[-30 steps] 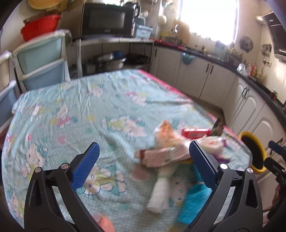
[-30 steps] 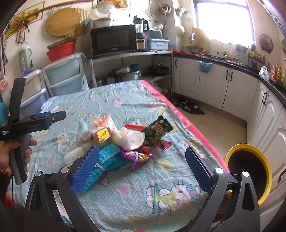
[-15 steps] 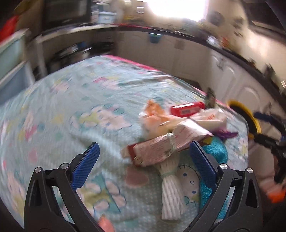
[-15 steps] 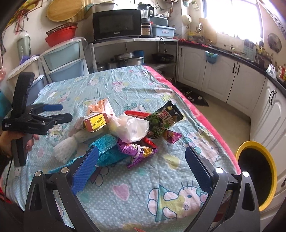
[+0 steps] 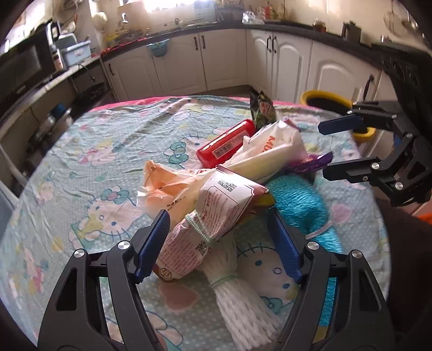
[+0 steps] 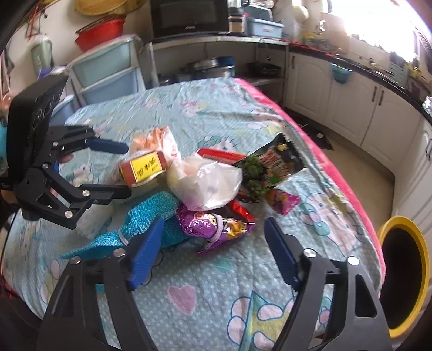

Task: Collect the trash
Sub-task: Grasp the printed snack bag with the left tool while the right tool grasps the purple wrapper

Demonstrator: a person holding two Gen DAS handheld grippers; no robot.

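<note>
A pile of trash lies on the cartoon-print cloth [image 5: 108,151]. My left gripper [image 5: 217,216] straddles a pink printed packet [image 5: 216,210] that rests on a white foam net [image 5: 243,305]. Its jaws are closing, and a gap still shows at the right pad. My right gripper [image 6: 214,224] hangs over a purple wrapper [image 6: 216,224] beside a teal net [image 6: 145,218]. Its jaws are closing too, with no pad touching the wrapper. A white bag [image 6: 208,183], a red box [image 5: 226,143] and a dark snack packet [image 6: 270,167] lie behind.
A black bin with a yellow rim [image 6: 405,275] stands off the table's right edge. White cabinets [image 5: 283,59] run along the far wall. Plastic drawers [image 6: 108,73] and a microwave [image 6: 189,16] stand behind the table. Each gripper shows in the other's view, close to the pile.
Both grippers have come down and closer to the pile, and their jaws have narrowed. The left view has rolled and now faces the cabinets, with the pink packet between its fingers.
</note>
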